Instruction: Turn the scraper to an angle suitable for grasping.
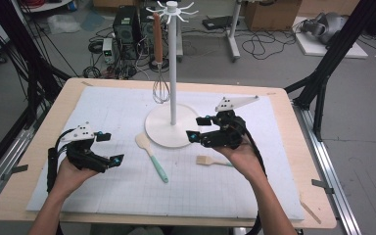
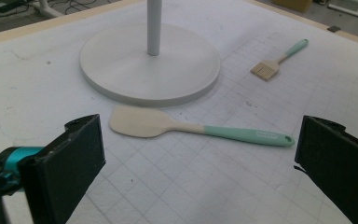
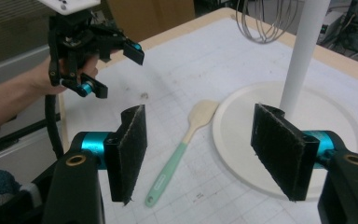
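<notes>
Two utensils lie loose on the gridded mat that covers the surface: a spatula with a cream blade and mint handle, its blade just beside the round base of the white stand, and a small brush near the right hand. A whisk already hangs from the hooks at the stand's top, so the flat-lying pieces are probably waiting to be hung the same way, and the stand sits mid-mat where either hand can reach it. The right gripper is held over the stand's base, tipped forward and down, its jaws spread with nothing between them; its own view looks between the pads straight at the spatula, which suggests that is what it is lining up on. The left gripper is held low at the mat's left side, cradled palm-up in the hand, jaws also spread wide and empty, pointing across at the spatula's blade.
</notes>
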The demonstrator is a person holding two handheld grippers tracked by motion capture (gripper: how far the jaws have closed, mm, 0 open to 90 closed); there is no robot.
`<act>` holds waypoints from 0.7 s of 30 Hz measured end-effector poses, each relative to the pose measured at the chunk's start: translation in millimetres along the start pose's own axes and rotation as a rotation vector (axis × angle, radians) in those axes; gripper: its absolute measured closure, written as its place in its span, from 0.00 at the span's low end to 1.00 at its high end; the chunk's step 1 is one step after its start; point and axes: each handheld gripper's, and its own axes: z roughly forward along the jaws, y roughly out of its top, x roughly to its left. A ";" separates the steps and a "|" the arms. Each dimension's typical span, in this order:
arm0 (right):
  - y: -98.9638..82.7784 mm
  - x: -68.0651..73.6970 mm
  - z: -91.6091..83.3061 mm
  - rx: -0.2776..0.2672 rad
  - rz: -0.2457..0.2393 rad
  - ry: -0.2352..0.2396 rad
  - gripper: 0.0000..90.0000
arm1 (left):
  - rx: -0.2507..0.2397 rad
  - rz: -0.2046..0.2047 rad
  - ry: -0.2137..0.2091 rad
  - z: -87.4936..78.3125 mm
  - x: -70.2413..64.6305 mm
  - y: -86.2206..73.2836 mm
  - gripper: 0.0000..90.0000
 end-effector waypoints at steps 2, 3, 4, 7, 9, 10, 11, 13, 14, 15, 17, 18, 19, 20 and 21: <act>-3.5 1.4 1.8 0.007 -0.002 -0.008 0.39 | -0.005 -0.002 0.000 0.1 -0.6 -0.2 0.02; -5.1 1.9 2.5 0.010 -0.002 -0.007 0.39 | -0.008 -0.001 0.001 0.2 -0.9 -0.1 0.02; -6.7 2.6 3.3 0.011 -0.001 -0.009 0.39 | -0.006 0.004 0.001 -0.2 -0.9 0.1 0.02; -11.5 4.8 5.0 0.018 -0.003 -0.012 0.39 | -0.012 0.002 0.000 0.0 -2.2 0.1 0.02; -15.2 5.8 5.3 0.024 -0.008 -0.019 0.39 | -0.009 0.009 0.007 0.7 -2.5 -0.1 0.02; -17.5 6.1 5.1 0.025 -0.010 -0.023 0.39 | -0.004 0.009 0.009 1.2 -2.9 -0.4 0.02; -19.9 6.4 4.6 0.023 -0.007 -0.025 0.39 | 0.002 0.013 0.012 1.8 -3.1 -0.7 0.02; -25.4 6.2 3.2 0.019 -0.005 -0.026 0.39 | 0.010 0.017 0.018 4.1 -4.0 -1.3 0.04; -28.3 5.9 2.3 0.015 -0.004 -0.029 0.39 | 0.014 0.019 0.019 5.4 -4.4 -1.8 0.06; -31.3 5.7 1.2 0.012 -0.002 -0.032 0.39 | 0.020 0.020 0.023 6.7 -4.9 -2.1 0.08; -37.3 5.1 -1.0 0.002 -0.006 -0.039 0.38 | 0.027 0.022 0.027 9.3 -5.7 -2.8 0.10; -40.1 5.0 -2.1 0.002 -0.006 -0.048 0.38 | 0.032 0.023 0.028 10.3 -6.2 -2.9 0.11; -42.7 4.5 -3.1 0.002 -0.009 -0.055 0.38 | 0.034 0.020 0.026 11.2 -6.8 -3.0 0.11; -45.3 4.2 -4.1 -0.003 -0.010 -0.060 0.37 | 0.034 0.022 0.021 11.8 -7.1 -3.1 0.12; -47.8 3.8 -5.1 -0.005 -0.009 -0.059 0.37 | 0.035 0.026 0.022 12.1 -7.3 -3.1 0.12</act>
